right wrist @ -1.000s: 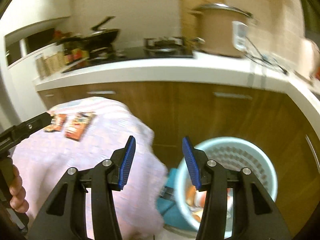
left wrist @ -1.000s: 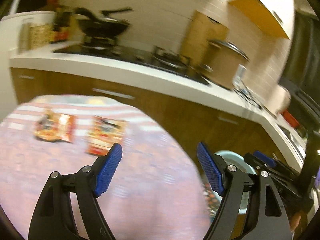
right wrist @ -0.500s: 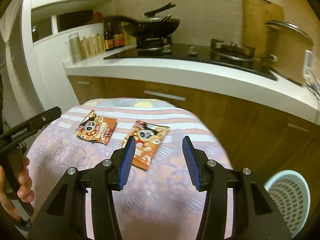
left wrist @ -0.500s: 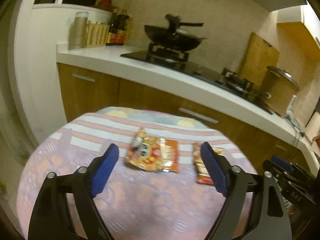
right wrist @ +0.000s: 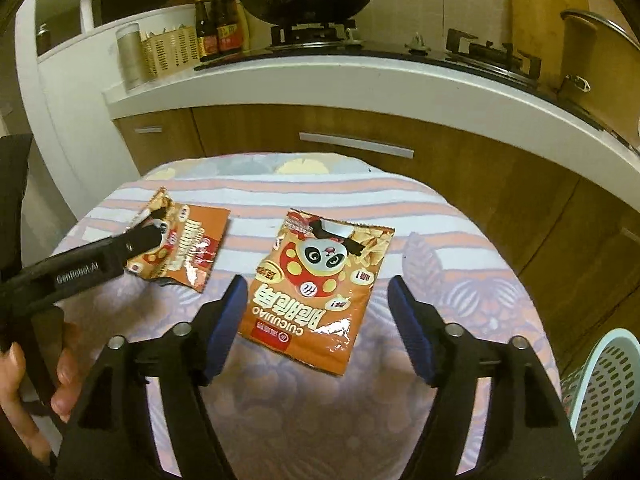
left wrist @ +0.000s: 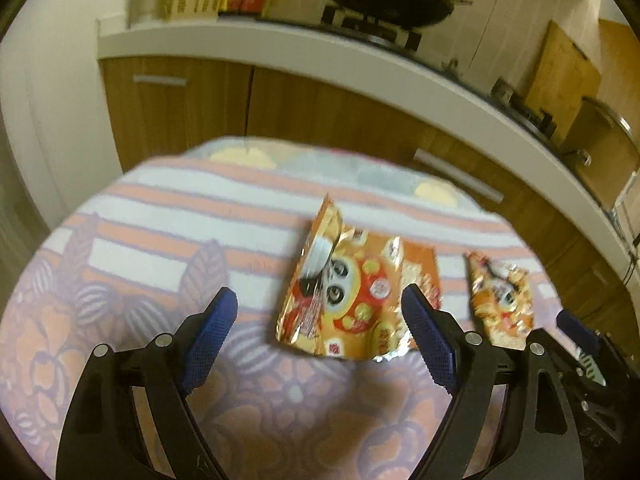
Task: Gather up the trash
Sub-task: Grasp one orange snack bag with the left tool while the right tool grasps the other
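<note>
Behind the round table (right wrist: 460, 216) with its flowered cloth runs a kitchen counter (right wrist: 400, 80), and a pale basket (right wrist: 600, 380) stands low at your right, probably for the trash. Two empty snack packets lie flat and apart on the cloth. Your left gripper (left wrist: 320, 336) is spread wide in front of the left packet (left wrist: 360, 300), holding nothing. Your right gripper (right wrist: 316, 320) is also wide open, with the right packet (right wrist: 320, 288) lying between its fingers, so each tool seems aimed at its own packet.
</note>
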Available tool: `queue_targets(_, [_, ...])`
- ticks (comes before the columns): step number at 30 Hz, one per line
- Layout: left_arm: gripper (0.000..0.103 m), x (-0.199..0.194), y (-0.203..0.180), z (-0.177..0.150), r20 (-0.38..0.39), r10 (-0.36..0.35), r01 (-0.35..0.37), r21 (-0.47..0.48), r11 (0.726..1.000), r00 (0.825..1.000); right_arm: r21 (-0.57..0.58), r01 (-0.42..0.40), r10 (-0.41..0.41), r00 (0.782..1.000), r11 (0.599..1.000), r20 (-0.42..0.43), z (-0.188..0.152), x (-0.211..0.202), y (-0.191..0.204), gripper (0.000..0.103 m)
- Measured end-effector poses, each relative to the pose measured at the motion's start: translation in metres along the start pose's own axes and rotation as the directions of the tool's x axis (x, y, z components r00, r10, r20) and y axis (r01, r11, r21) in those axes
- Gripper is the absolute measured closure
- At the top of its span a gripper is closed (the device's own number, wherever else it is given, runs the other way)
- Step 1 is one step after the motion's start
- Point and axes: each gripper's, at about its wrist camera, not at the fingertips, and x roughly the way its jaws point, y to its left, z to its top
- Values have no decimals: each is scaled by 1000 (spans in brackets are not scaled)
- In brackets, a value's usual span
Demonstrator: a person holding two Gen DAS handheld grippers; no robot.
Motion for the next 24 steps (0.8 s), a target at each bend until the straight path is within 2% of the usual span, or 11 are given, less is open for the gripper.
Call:
queue_targets(3, [25, 2, -4, -1, 0, 11, -11, 27, 1000, 1000, -13, 24, -24, 999, 1000, -34, -2, 9, 3, 27])
queue_targets(5, [34, 3, -8, -1, -2, 38, -38, 53, 998, 999, -20, 40, -41, 999, 999, -31, -3, 10, 5, 17])
queue_targets(6, [37, 3, -10, -2, 0, 48, -48, 64, 997, 999, -24, 52, -53, 998, 998, -29, -3, 11, 5, 16])
queue_targets(8, [57, 3, -14, -3, 8, 74, -74, 79, 994, 997, -25, 57, -58, 998, 998, -35, -3, 13, 6, 14])
queue_targets(9, [62, 3, -15, -3, 11, 78, -78, 83, 993, 997, -26, 63, -64, 997, 998, -44, -3, 15, 6, 14])
queue_targets(11, [86, 1, -15, -4, 12, 74, -75, 86, 994, 997, -30, 73, -75, 995, 997, -61, -2, 19, 8, 13])
queue_targets(13, [95, 0, -10, -4, 7, 33, -34, 65, 997, 999, -40, 83, -86, 993, 996, -80, 0, 24, 10, 12])
queue_targets(16, [97, -2, -6, -4, 21, 3, -4, 43, 999, 1000, -41, 78, -82, 991, 996, -110, 1, 32, 12, 11])
queue_targets(21, [97, -20, -1, -7, 111, -49, 47, 16, 999, 993, -34, 65, -69, 985, 997, -158, 4, 44, 14, 13])
queue_targets(23, [97, -22, 1, -6, 122, -65, 66, -4, 998, 990, -29, 59, -63, 985, 998, -162, 6, 47, 16, 29])
queue_targets(24, [97, -25, 3, -6, 136, -76, 79, -13, 997, 988, -26, 54, -57, 986, 998, -157, 7, 46, 16, 31])
